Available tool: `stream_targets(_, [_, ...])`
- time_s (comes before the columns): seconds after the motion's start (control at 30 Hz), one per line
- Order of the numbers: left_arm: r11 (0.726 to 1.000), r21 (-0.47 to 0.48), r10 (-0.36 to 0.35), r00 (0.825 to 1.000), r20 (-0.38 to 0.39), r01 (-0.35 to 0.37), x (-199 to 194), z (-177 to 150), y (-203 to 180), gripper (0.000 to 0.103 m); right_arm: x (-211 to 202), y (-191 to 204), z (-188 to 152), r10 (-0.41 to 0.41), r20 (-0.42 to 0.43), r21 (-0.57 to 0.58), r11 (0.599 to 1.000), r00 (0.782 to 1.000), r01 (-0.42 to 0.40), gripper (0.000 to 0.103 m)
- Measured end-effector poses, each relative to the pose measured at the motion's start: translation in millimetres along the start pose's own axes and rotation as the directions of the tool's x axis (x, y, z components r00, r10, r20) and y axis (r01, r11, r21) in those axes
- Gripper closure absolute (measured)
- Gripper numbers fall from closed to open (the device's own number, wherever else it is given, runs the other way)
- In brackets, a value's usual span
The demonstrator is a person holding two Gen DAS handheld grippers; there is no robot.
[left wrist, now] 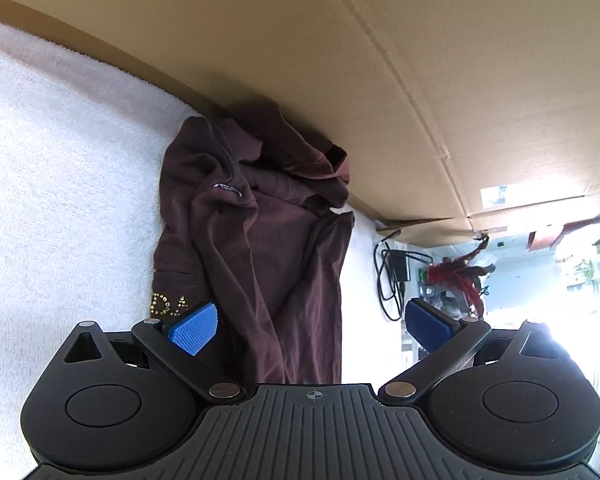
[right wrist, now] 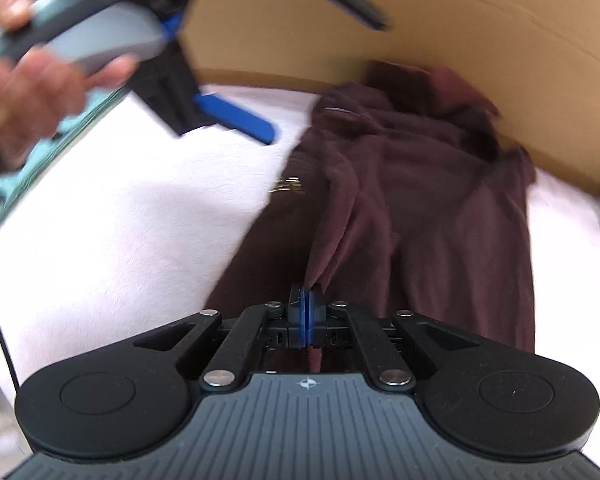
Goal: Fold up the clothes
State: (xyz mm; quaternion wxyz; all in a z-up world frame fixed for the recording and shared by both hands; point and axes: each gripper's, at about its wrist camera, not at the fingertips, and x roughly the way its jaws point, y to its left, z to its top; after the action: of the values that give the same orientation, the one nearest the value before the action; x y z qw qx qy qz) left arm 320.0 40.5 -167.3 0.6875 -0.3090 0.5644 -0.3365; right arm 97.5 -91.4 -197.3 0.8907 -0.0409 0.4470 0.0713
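Observation:
A dark maroon garment [left wrist: 260,216] lies crumpled on a white towel-covered surface [left wrist: 60,160], its far end bunched against a cardboard wall. Gold studded letters [left wrist: 168,306] show near its left edge. My left gripper [left wrist: 312,320] hovers open above the garment's near part, blue pads [left wrist: 196,330] wide apart with nothing between them. My right gripper [right wrist: 307,300] is shut on a raised fold of the maroon garment [right wrist: 420,208], the cloth pinched between its blue pads. In the right wrist view the left gripper [right wrist: 236,118] appears blurred at upper left, held by a person's hand [right wrist: 28,80].
A tall cardboard wall [left wrist: 340,60] runs along the far side of the white surface. A black cable and adapter [left wrist: 396,268] lie past the garment's right edge. Red feathery clutter [left wrist: 468,272] sits in the bright background. A teal mat [right wrist: 40,160] borders the towel at left.

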Motion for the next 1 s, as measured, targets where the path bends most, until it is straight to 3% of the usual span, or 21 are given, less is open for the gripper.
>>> stream_targets(0.27, [0.999, -0.032, -0.022, 0.999, -0.034, 0.021, 18, -5, 3, 0.0, 18, 35, -6, -0.007, -0.044, -0.216, 0.976, 0.999, -0.003, 0.098])
stream_targets(0.37, [0.999, -0.046, -0.03, 0.997, -0.065, 0.027, 31, -9, 5, 0.0, 9, 29, -6, 0.051, -0.031, -0.169, 0.984, 0.998, -0.055, 0.091])
stream_targets(0.43, [0.998, -0.059, -0.033, 0.996, -0.086, 0.028, 39, -11, 8, 0.0, -8, 18, -6, 0.102, 0.001, -0.123, 0.987, 0.995, -0.101, 0.074])
stream_targets(0.6, [0.996, -0.049, 0.074, 0.992, -0.1, -0.079, 55, -11, 23, 0.0, -60, -20, -22, 0.05, 0.045, -0.052, 0.998, 0.998, -0.047, 0.068])
stream_targets(0.7, [0.991, -0.127, 0.026, 0.997, -0.078, -0.035, 45, -12, 35, 0.0, -81, -44, -41, 0.038, 0.017, 0.011, 0.999, 0.999, -0.039, 0.062])
stream_targets(0.83, [0.995, -0.095, -0.014, 0.999, -0.038, 0.011, 16, -22, 29, 0.0, -89, -60, -70, 0.102, -0.059, 0.139, 0.986, 0.993, -0.093, 0.06])
stream_targets(1.0, [0.998, -0.053, -0.032, 0.998, -0.059, 0.029, -12, -49, 24, 0.0, -94, -55, -98, 0.198, -0.082, 0.232, 0.957, 0.977, -0.174, 0.06])
